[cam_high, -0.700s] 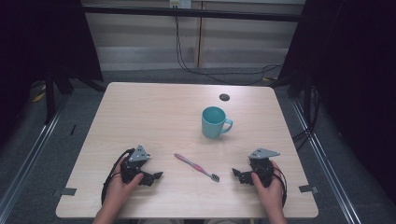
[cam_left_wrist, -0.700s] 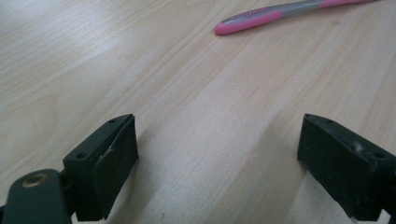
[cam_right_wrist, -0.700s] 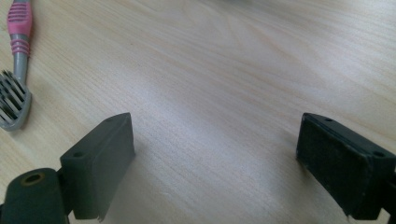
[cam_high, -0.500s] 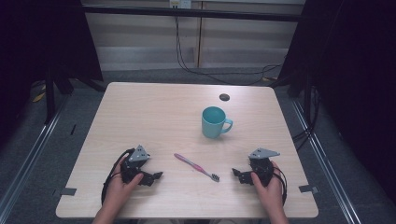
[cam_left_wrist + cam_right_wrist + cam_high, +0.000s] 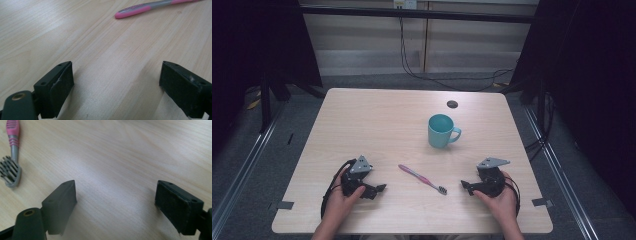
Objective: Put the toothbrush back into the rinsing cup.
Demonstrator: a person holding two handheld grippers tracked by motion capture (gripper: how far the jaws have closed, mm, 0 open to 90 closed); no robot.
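left gripper (image 5: 379, 188): jaws wide, nothing between | right gripper (image 5: 464, 184): jaws wide, nothing between | toothbrush (image 5: 422, 178): flat on table (image 5: 362, 120), between the 2 grippers, touching neither | cup (image 5: 440, 131): upright beyond

Toothbrush (image 5: 422, 179) on table (image 5: 362, 120) between left gripper (image 5: 374, 190) and right gripper (image 5: 468, 186), cup (image 5: 440, 131) behind

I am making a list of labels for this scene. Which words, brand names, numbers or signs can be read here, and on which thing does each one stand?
None can be read.
Toothbrush handle: faint marks on the pink part, too blurred to read.
Cup: plain teal, no text.
Yellow-and-white tag at the top edge of the high view: too small to read.
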